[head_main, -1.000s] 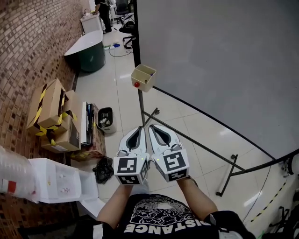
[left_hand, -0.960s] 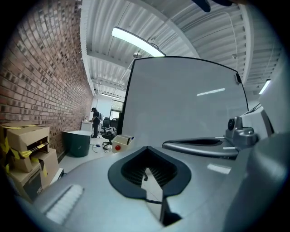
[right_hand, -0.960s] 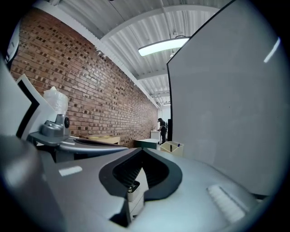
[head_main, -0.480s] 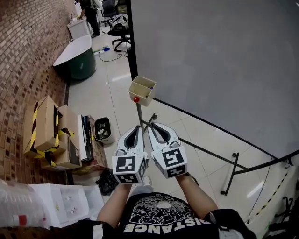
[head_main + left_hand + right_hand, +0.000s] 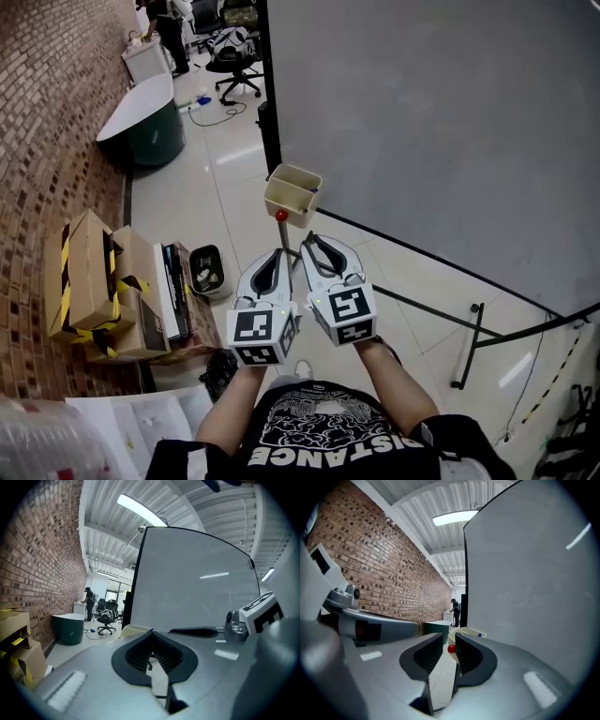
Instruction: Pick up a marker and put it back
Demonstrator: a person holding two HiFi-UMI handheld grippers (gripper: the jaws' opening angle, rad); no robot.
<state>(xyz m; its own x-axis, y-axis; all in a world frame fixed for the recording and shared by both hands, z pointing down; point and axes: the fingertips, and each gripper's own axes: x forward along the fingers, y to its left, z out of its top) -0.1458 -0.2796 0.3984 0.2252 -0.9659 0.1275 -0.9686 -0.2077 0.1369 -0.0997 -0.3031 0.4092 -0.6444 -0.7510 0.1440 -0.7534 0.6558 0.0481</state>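
Observation:
A cream holder box [image 5: 292,194] hangs on the edge of the big grey whiteboard [image 5: 450,122], with a red knob [image 5: 280,215] just under it. A blue marker tip [image 5: 314,190] pokes out of the box; it also shows in the right gripper view as the marker [image 5: 479,634]. Both grippers are side by side just short of the box. My left gripper [image 5: 276,251] has its tips together and holds nothing. My right gripper [image 5: 307,240] has a narrow gap between its jaws, and the red knob [image 5: 450,648] shows through that gap.
The whiteboard's stand legs [image 5: 469,347] run across the tiled floor at the right. Taped cardboard boxes [image 5: 84,272] and a small black bin [image 5: 206,269] sit along the brick wall at the left. A green tub table [image 5: 145,117], an office chair [image 5: 230,56] and a person [image 5: 164,28] are far back.
The holder box now sits closer to the gripper tips than a second ago. Both grippers have edged forward together, and their jaws look the same.

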